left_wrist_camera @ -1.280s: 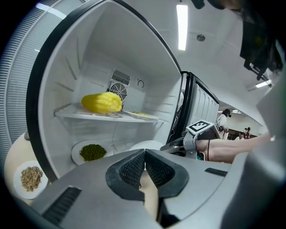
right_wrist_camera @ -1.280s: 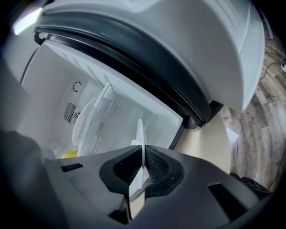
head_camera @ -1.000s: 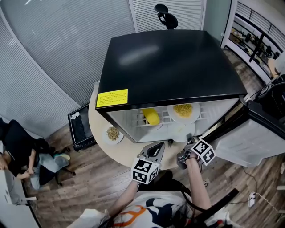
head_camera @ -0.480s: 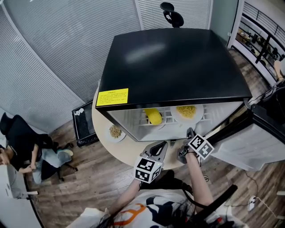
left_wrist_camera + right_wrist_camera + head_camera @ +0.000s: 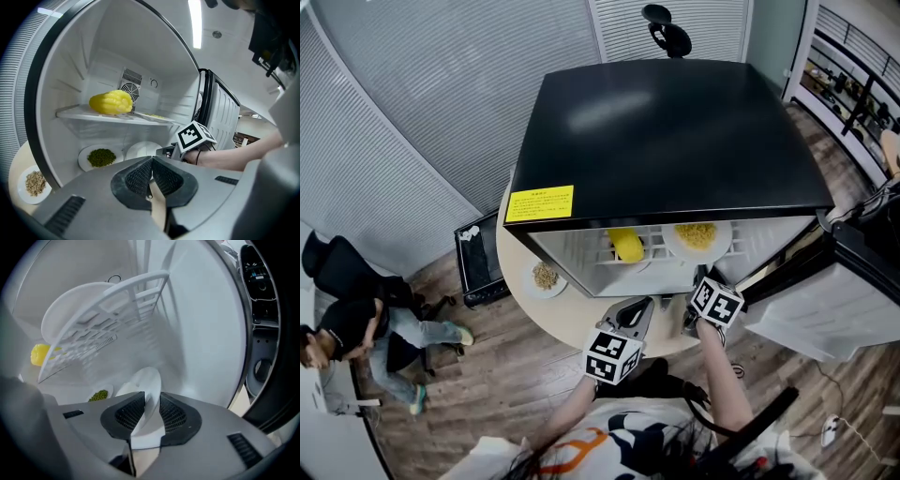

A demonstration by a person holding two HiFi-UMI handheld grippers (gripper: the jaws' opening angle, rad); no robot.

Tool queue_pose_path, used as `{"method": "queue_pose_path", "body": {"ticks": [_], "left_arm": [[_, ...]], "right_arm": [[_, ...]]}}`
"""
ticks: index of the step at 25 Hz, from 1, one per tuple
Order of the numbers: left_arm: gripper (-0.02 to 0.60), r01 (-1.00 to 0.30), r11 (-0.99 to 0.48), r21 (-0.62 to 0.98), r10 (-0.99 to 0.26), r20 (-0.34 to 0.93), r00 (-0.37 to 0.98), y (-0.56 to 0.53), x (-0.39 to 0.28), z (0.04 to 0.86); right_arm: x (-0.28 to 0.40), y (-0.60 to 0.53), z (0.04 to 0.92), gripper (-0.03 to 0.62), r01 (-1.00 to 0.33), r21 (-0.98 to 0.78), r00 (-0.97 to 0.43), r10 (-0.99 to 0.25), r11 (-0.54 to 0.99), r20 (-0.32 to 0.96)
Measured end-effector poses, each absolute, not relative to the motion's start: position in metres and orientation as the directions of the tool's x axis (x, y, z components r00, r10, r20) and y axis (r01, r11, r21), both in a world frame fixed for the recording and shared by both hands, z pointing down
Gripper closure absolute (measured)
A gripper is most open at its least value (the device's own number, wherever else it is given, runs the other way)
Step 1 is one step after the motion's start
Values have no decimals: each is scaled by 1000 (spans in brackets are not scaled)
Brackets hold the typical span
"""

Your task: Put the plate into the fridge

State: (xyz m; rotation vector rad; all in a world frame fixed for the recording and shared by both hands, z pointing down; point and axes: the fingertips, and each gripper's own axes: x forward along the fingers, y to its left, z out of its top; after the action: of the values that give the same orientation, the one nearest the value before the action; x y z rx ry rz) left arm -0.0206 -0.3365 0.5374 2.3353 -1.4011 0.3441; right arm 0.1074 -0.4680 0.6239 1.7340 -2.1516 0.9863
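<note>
Right gripper (image 5: 151, 397): near, low centre; jaws apart, having just been opening, pads not clamped.
White plate (image 5: 146, 378): empty; its near rim stands between the jaws, the rest reaching onto the fridge (image 5: 206, 333) floor.
Plate of green food (image 5: 99, 395): left of the white plate, farther in.
Wire shelf (image 5: 110, 317): white, above, seen slanted.
Upper plate (image 5: 65, 310): on the shelf, seen from below.
Yellow item (image 5: 41, 354): at the shelf's left end.
Door (image 5: 258, 310): dark, far right.
</note>
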Motion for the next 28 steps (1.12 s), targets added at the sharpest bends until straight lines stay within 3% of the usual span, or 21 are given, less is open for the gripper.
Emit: {"method": "queue_pose_path", "body": {"ticks": [7, 11, 15, 28], "left_arm": [[571, -889, -411, 202, -792, 402, 458, -337, -28, 538], [571, -892, -404, 200, -796, 404, 451, -336, -34, 538], [571, -894, -400, 202, -799, 401, 448, -335, -39, 537], [571, -883, -423, 205, -794, 386, 470, -329, -43, 532]], "right_arm": [[109, -470, 638, 441, -966, -235, -231, -754, 105, 615], [107, -472, 637, 339, -975, -173, -215, -774, 138, 596], [103, -472, 626, 332, -979, -124, -204, -789, 162, 579], [92, -440, 594, 333, -948, -272, -287, -810, 164, 512]]}}
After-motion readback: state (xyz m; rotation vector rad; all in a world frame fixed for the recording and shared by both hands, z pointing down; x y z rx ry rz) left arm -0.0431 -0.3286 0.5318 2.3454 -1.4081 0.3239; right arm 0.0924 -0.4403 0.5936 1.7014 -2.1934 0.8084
